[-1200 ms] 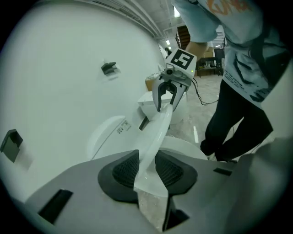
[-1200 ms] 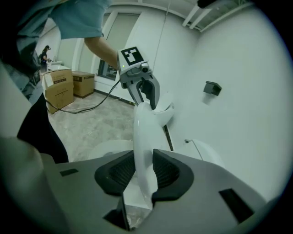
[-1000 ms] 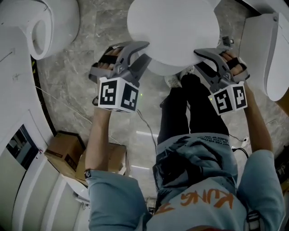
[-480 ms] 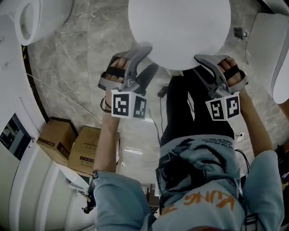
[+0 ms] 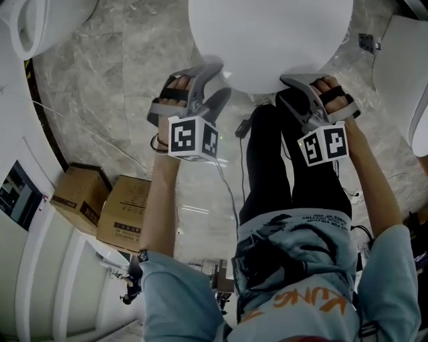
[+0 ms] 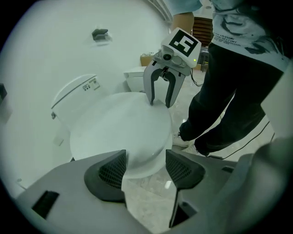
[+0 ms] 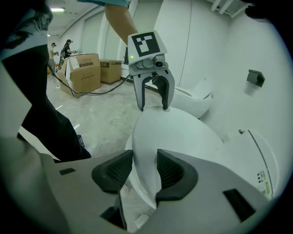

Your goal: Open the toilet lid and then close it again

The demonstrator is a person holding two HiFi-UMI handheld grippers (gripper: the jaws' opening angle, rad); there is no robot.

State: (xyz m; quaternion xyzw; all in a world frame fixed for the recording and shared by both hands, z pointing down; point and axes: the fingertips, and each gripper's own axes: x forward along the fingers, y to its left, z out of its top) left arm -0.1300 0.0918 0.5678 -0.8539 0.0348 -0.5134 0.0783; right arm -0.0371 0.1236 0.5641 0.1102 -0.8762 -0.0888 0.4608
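The white toilet lid (image 5: 267, 37) lies flat over the bowl, also seen in the left gripper view (image 6: 119, 130) and the right gripper view (image 7: 178, 132). My left gripper (image 5: 217, 81) sits at the lid's front left rim. Its jaws have just been opening and stand wide apart (image 6: 145, 169), with the rim between them but touching neither pad. My right gripper (image 5: 289, 87) is at the front right rim. Its jaws have just been opening slightly, and the lid's edge still fills the gap (image 7: 144, 171) against both pads.
The person's legs in black trousers (image 5: 287, 167) stand just in front of the bowl. Other white toilets stand at the top left (image 5: 37, 20) and at the right (image 5: 401, 67). Cardboard boxes (image 5: 124, 214) and a cable (image 5: 231, 194) lie on the marble floor.
Both grippers have come down with the lid, which went from raised to flat. The left jaws have spread off the rim. The right jaws stay around the edge.
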